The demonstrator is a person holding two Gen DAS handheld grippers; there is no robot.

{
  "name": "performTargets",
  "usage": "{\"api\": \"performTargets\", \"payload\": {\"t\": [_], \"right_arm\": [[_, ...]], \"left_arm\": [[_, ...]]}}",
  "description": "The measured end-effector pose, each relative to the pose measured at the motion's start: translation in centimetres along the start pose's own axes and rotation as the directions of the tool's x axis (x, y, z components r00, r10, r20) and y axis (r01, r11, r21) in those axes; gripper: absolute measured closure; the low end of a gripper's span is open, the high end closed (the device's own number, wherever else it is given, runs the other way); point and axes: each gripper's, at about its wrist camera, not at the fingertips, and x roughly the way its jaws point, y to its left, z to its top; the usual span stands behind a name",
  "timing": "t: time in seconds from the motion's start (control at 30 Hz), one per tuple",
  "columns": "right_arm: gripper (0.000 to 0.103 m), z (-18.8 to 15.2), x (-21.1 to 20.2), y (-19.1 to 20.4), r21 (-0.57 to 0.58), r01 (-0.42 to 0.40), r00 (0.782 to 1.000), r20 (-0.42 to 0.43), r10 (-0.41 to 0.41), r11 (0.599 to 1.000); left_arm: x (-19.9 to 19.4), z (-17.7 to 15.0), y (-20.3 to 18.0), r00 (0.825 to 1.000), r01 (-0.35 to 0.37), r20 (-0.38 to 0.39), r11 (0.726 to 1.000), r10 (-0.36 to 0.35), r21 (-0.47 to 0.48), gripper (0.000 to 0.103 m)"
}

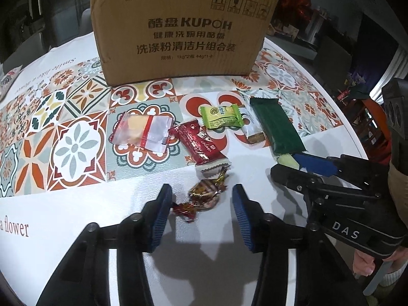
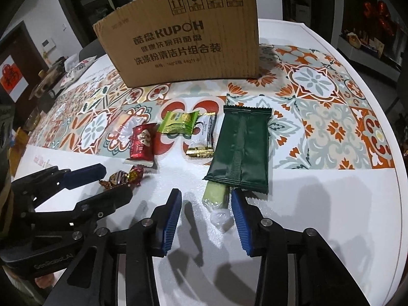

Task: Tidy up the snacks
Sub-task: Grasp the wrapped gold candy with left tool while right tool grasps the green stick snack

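Several snacks lie in a row on the tiled tablecloth before a cardboard box (image 1: 182, 29) (image 2: 183, 40). My left gripper (image 1: 201, 199) is open, its jaws on either side of a brown-gold twisted candy (image 1: 204, 193), which also shows in the right wrist view (image 2: 122, 177). My right gripper (image 2: 206, 199) is open around a pale green candy stick (image 2: 216, 196) that pokes out from under a dark green packet (image 2: 241, 148) (image 1: 276, 127). A red packet (image 1: 197, 142) (image 2: 142, 141), a light green packet (image 1: 220, 116) (image 2: 178, 122), a clear-red bag (image 1: 141, 131) and a white-gold bar (image 2: 202, 137) lie between.
The round white table's edge (image 2: 382, 117) curves off at the right. Dishes and a printed bag (image 2: 76, 70) sit at the far left. In each view the other gripper reaches in from the side: the right one (image 1: 301, 169) and the left one (image 2: 102, 181).
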Motion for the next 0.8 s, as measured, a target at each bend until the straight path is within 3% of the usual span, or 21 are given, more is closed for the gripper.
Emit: {"api": "performTargets", "payload": {"t": [0.17, 0.33, 0.5, 0.8], "right_arm": [[0.078, 0.0, 0.2, 0.6, -0.040, 0.029, 1.000, 0.002, -0.029, 0.999], [0.080, -0.3, -0.1, 1.3, -0.053, -0.011, 1.000, -0.006, 0.011, 0.999], [0.080, -0.4, -0.8, 2.1, -0.066, -0.035, 0.999, 0.009, 0.035, 0.997], [0.080, -0.6, -2.4, 2.9, -0.073, -0.065, 0.997, 0.036, 0.068, 0.995]], "left_arm": [[0.4, -0.1, 0.1, 1.000, 0.023, -0.019, 1.000, -0.023, -0.012, 0.071], [0.1, -0.2, -0.1, 0.999, 0.031, -0.009, 1.000, -0.031, -0.005, 0.088], [-0.5, -0.4, -0.4, 1.000, 0.027, 0.011, 1.000, -0.027, 0.012, 0.097], [-2.0, -0.3, -0.6, 0.997, 0.046, 0.058, 0.999, -0.046, 0.003, 0.098]]}}
